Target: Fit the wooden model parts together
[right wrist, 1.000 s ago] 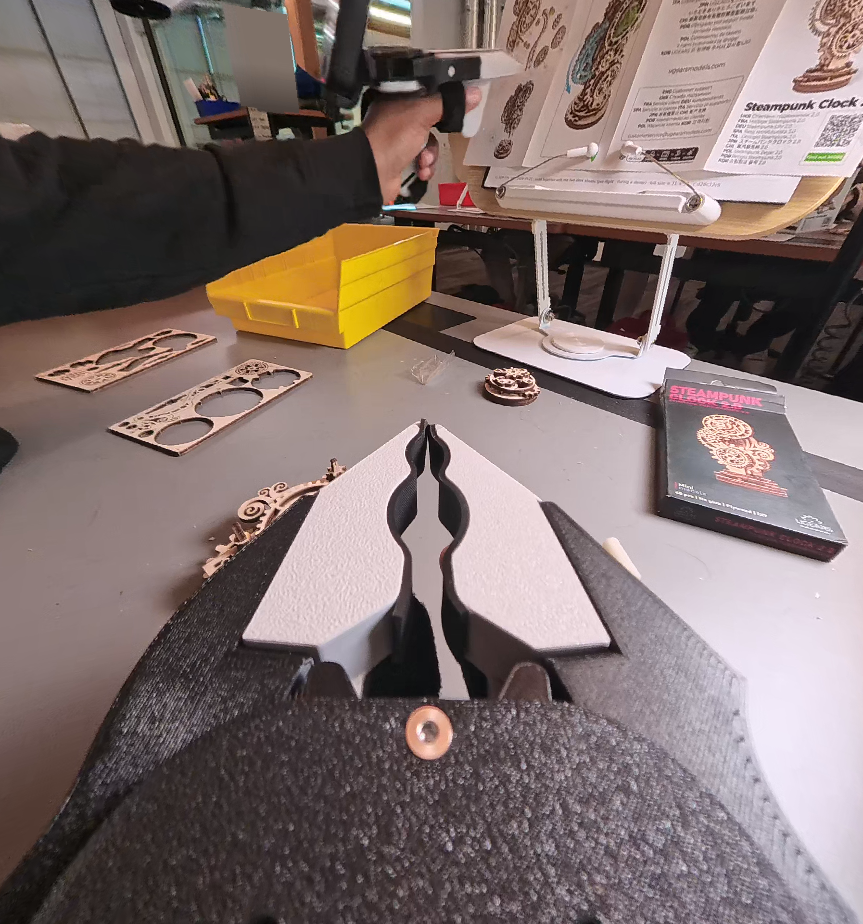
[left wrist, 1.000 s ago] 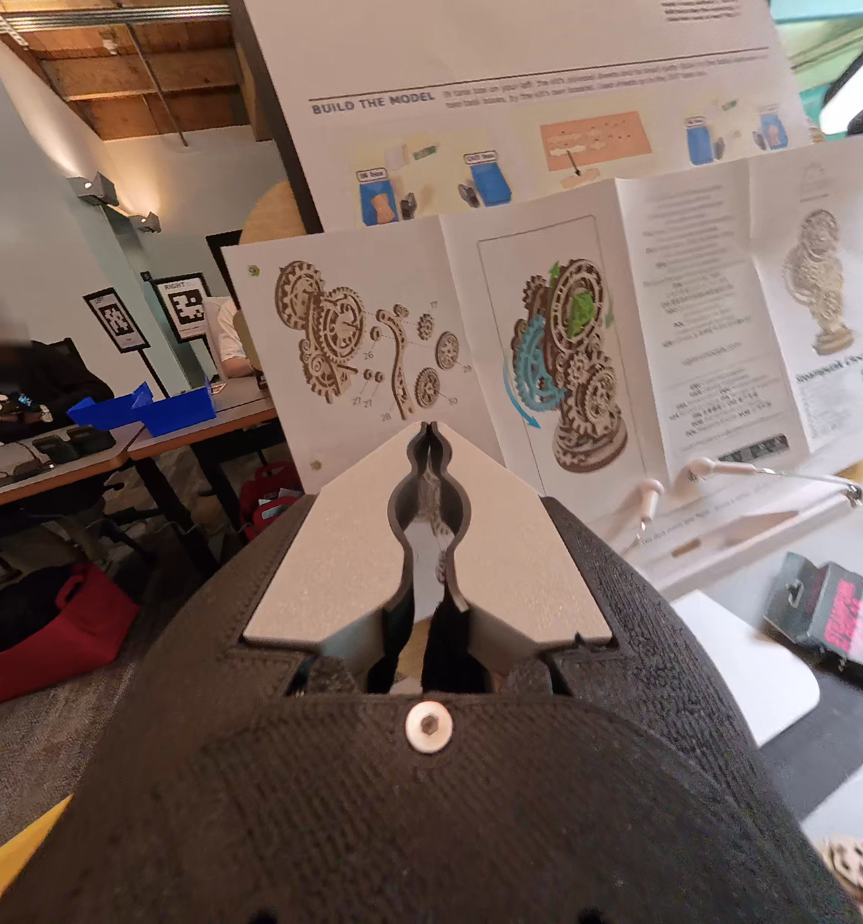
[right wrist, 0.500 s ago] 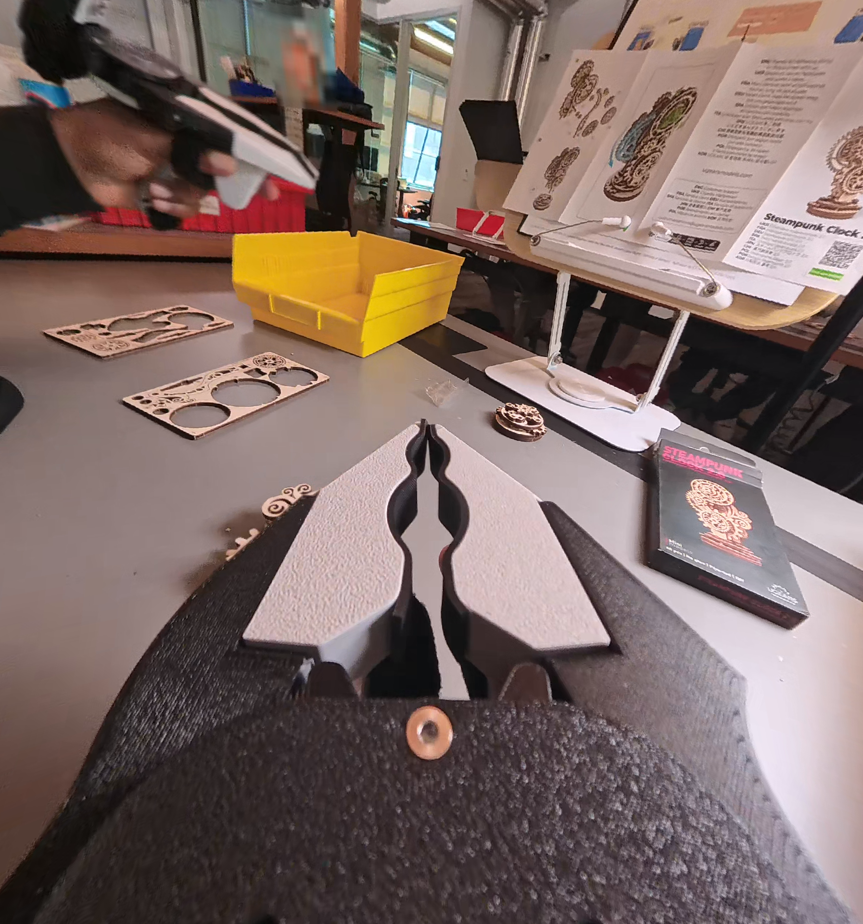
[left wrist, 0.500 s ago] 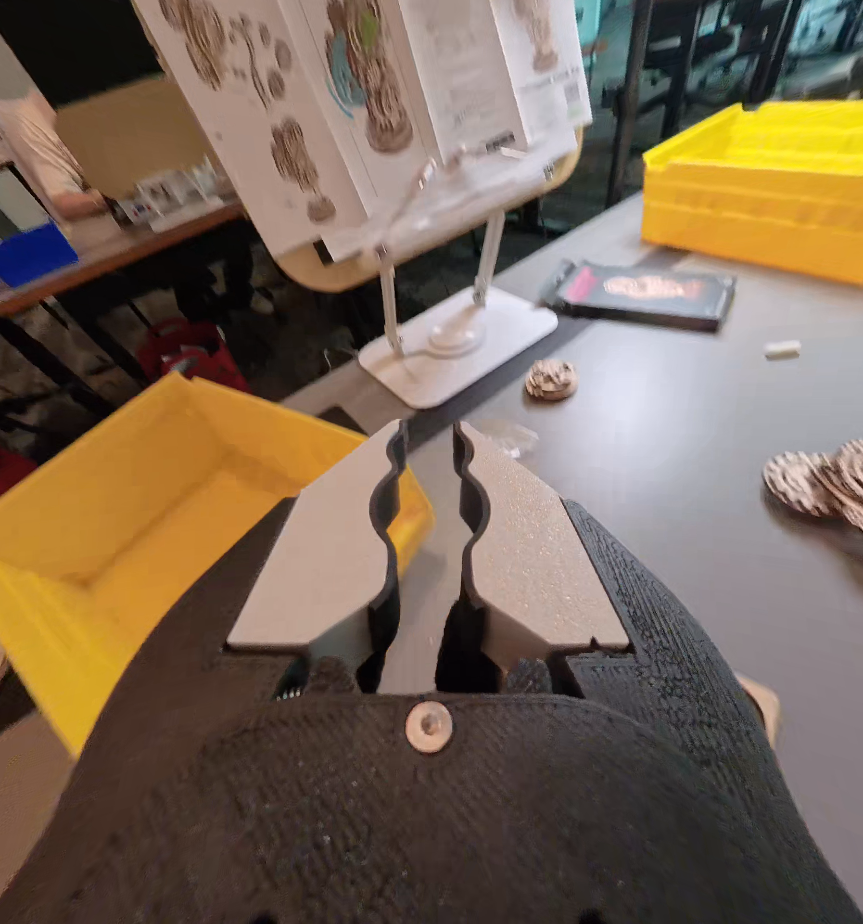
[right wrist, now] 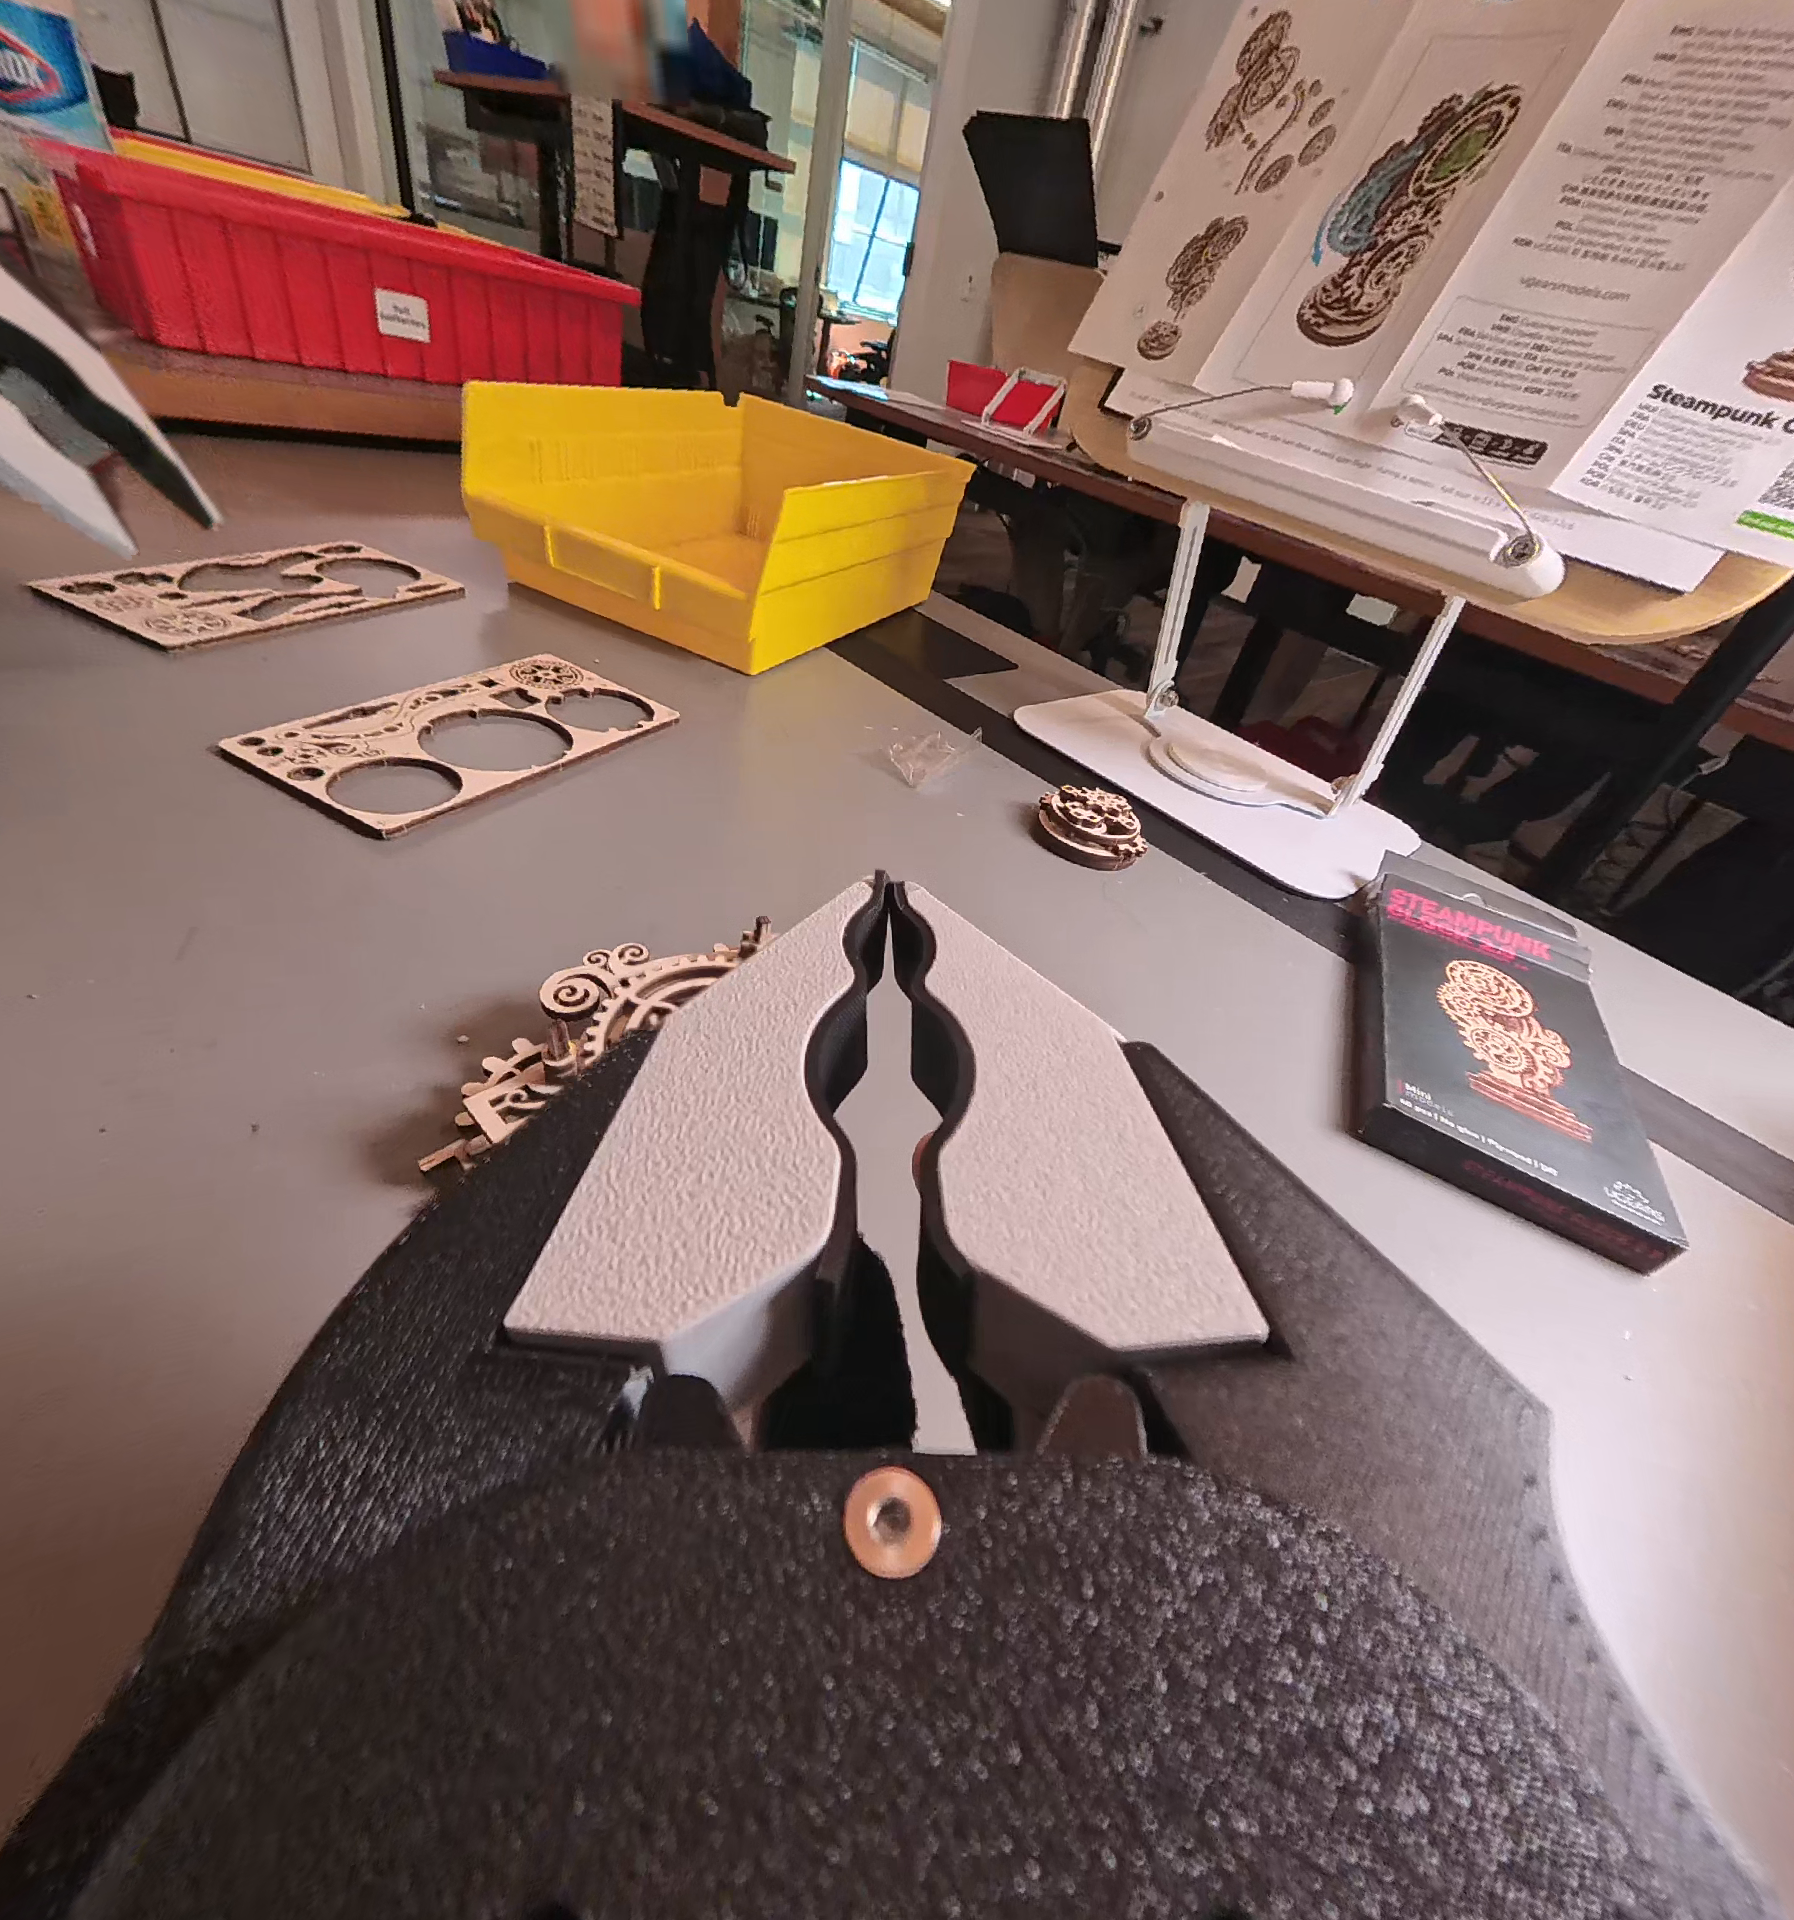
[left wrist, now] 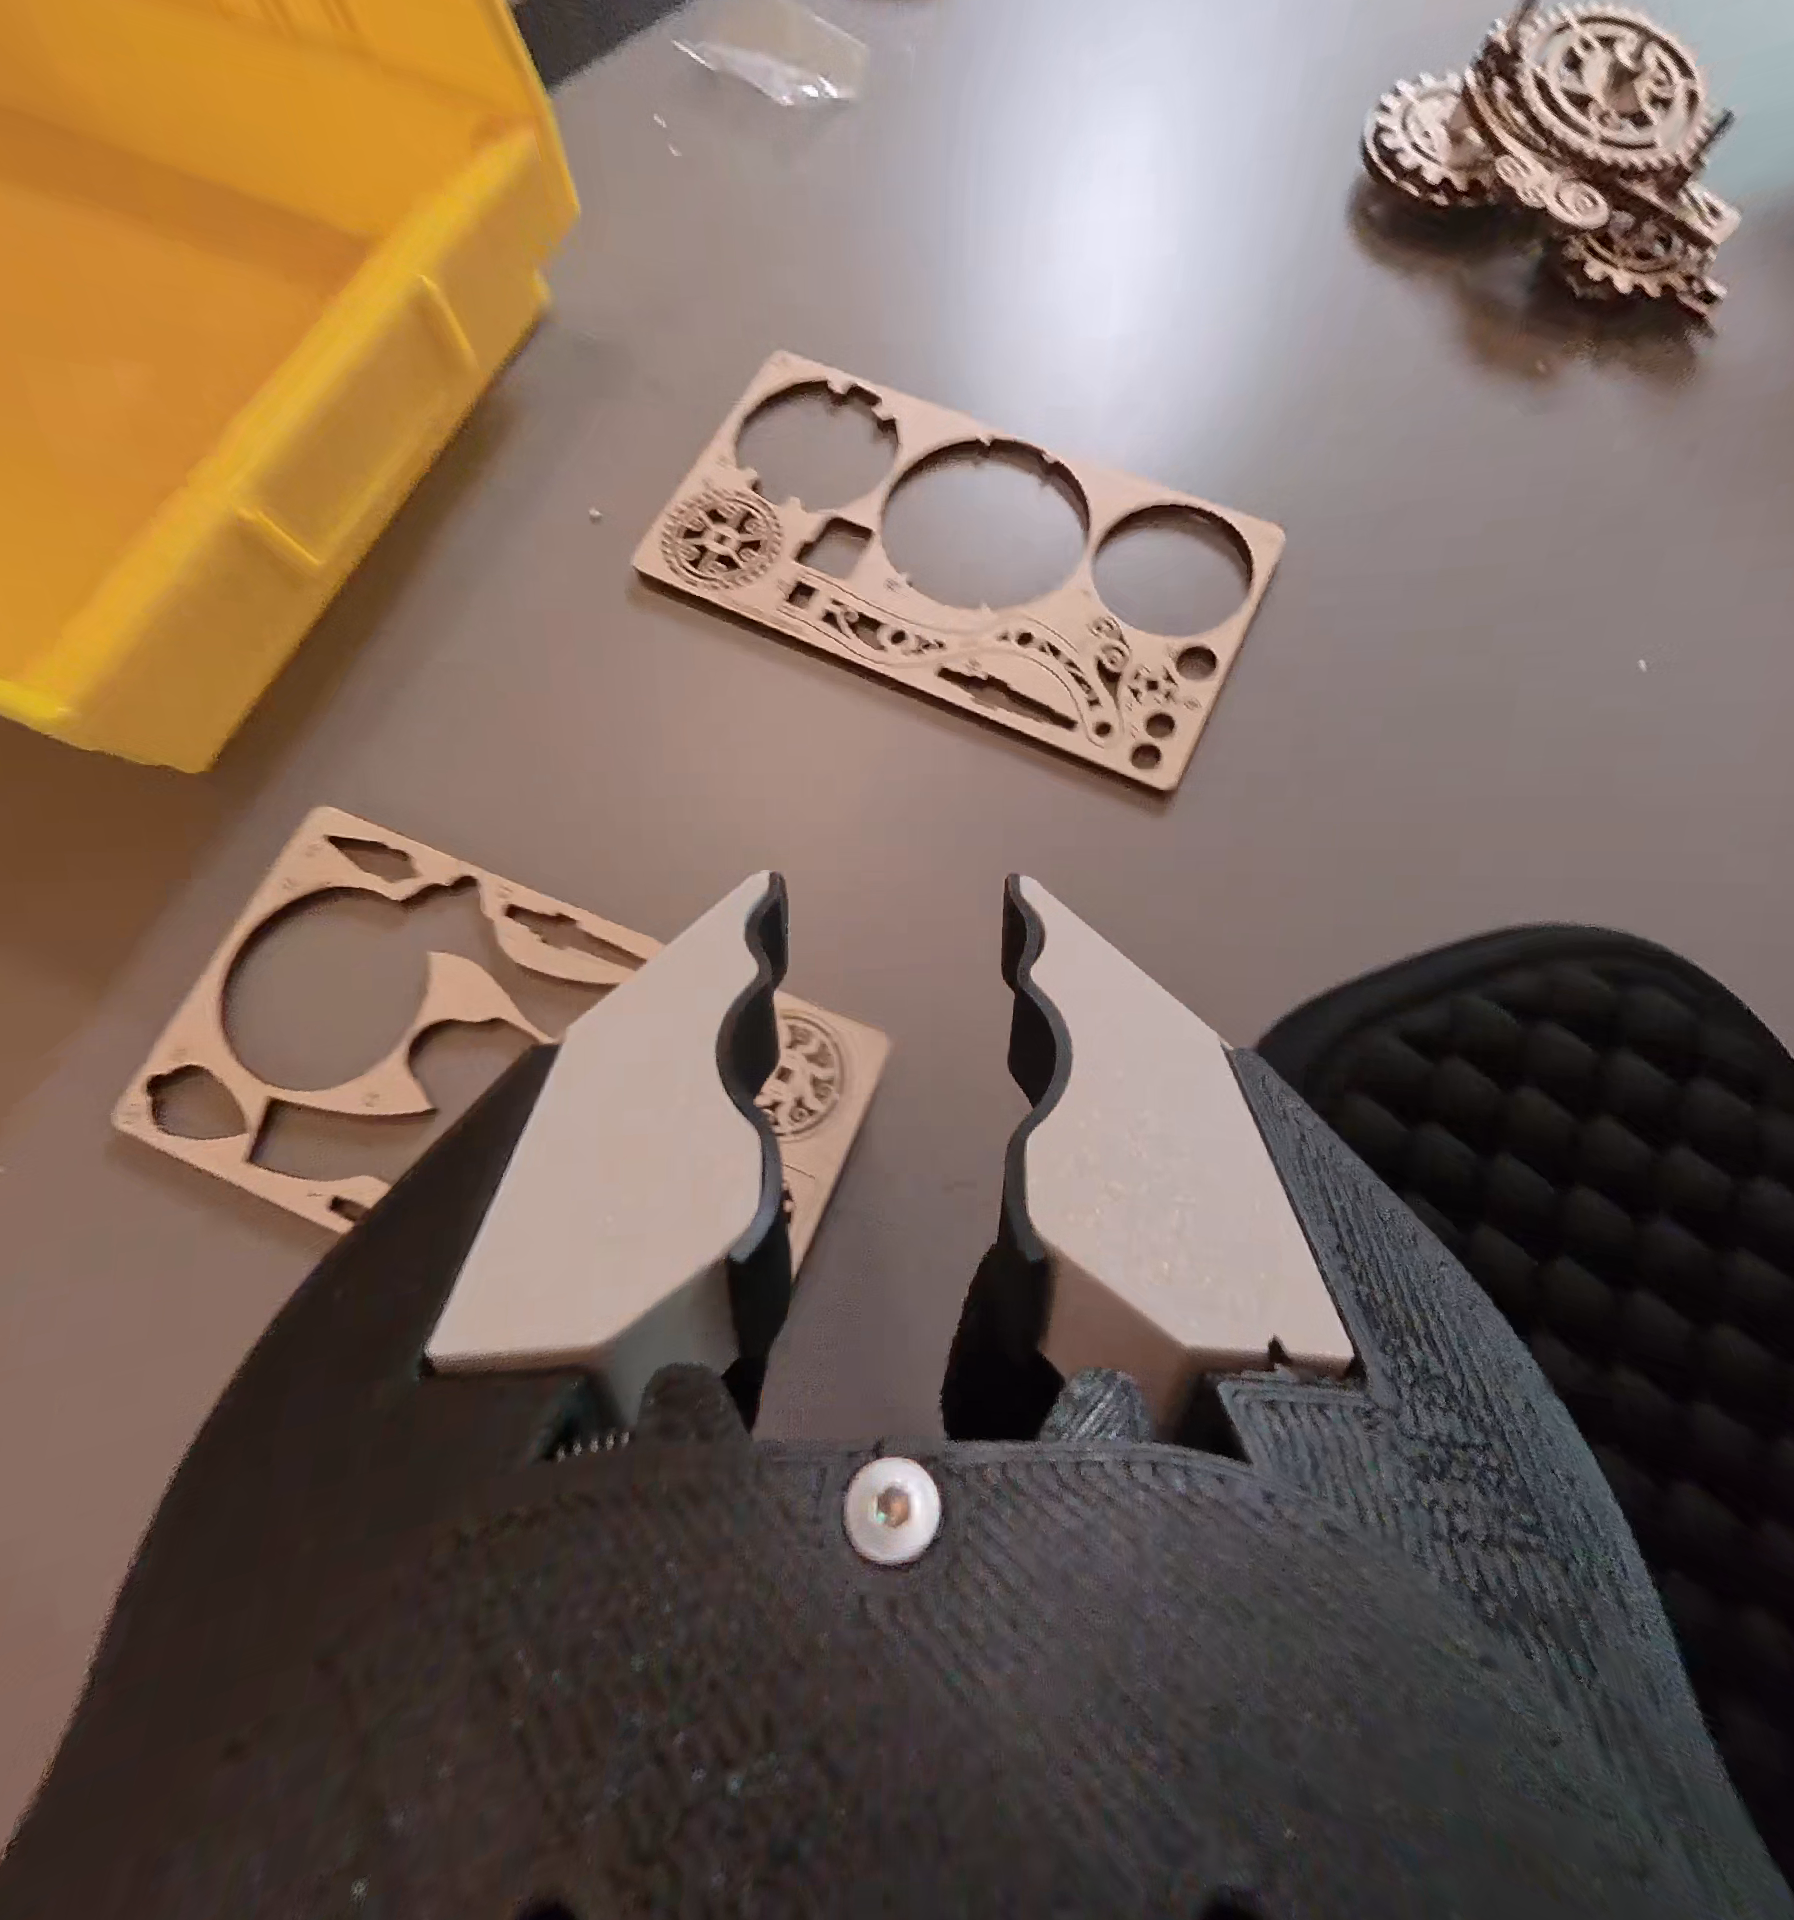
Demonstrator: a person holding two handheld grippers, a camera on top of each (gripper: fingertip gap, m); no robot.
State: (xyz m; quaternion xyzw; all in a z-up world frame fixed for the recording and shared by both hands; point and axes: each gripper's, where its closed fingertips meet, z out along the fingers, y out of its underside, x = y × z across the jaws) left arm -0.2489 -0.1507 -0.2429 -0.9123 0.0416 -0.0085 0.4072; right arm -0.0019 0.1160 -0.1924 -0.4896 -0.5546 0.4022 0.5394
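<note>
My left gripper [left wrist: 895,894] is open and empty, pointing down at the grey table. Its left finger overlaps the near wooden parts sheet [left wrist: 467,992]. A second parts sheet [left wrist: 727,540] with round cut-outs lies beyond it. An assembled wooden gear model [left wrist: 1558,145] lies at the far right. My right gripper [right wrist: 888,894] is shut with nothing between its pads, low over the table. The gear model [right wrist: 612,997] lies just left of its fingers, partly hidden. A small round gear assembly [right wrist: 1090,821] lies ahead. The left gripper [right wrist: 93,457] shows blurred at the upper left.
A yellow bin [left wrist: 197,364] stands at the table's far side and also shows in the right wrist view [right wrist: 706,520]. A black product box [right wrist: 1495,1070] lies right. A white stand [right wrist: 1225,769] holds instruction sheets. A black mat [left wrist: 1599,1195] lies beside my left gripper. A clear wrapper [right wrist: 929,753] lies mid-table. About 35 cm separates my left fingertips from my right. The left gripper is farther from the small round gear assembly [right wrist: 1090,821], some 40 cm, than the right, some 25 cm.
My left gripper swung from facing the instruction sheets down towards the table and parts sheets, and its jaws opened wide. My right gripper stayed shut and shifted only slightly.
</note>
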